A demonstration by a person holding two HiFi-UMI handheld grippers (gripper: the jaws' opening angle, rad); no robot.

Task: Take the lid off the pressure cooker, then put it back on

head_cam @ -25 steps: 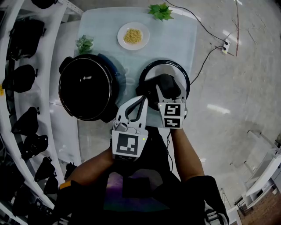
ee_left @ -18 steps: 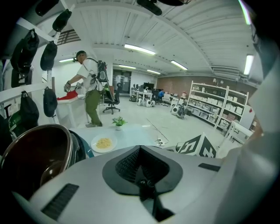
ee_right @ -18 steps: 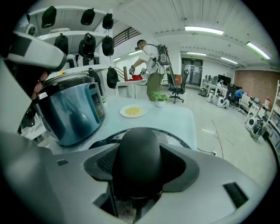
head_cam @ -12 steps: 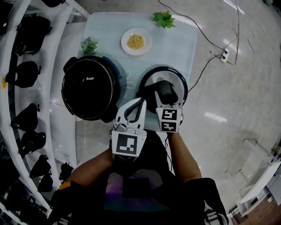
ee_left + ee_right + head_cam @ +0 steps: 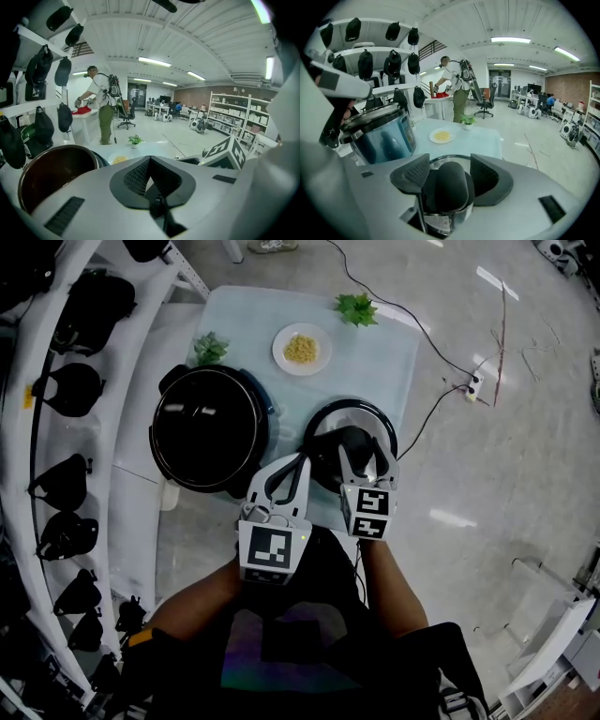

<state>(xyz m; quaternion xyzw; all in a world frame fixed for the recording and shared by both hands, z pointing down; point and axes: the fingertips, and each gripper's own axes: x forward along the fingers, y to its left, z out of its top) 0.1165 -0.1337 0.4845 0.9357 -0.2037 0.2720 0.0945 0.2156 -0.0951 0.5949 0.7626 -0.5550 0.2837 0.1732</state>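
Observation:
The open pressure cooker (image 5: 208, 430) stands on the left of the pale table (image 5: 375, 371), its dark pot empty; it also shows as a blue-sided cooker (image 5: 382, 133) and a dark bowl (image 5: 51, 176). To its right is the round lid (image 5: 323, 427) with a steel rim. My right gripper (image 5: 361, 457) is shut on the lid's black handle (image 5: 450, 187), one pad on each side. Beside the lid's left edge, my left gripper (image 5: 302, 460) is shut with nothing in it; its pads meet at the tips (image 5: 149, 161).
A white plate of yellow food (image 5: 302, 349) and two small green plants (image 5: 356, 307) (image 5: 210, 347) stand at the table's far end. A white rack of black caps (image 5: 75, 390) runs along the left. A cable and power strip (image 5: 473, 385) lie on the floor. A person (image 5: 454, 89) stands far behind.
Both grippers have risen a little, the lid going up with the right one. The table and cooker look smaller and have shifted in the head view.

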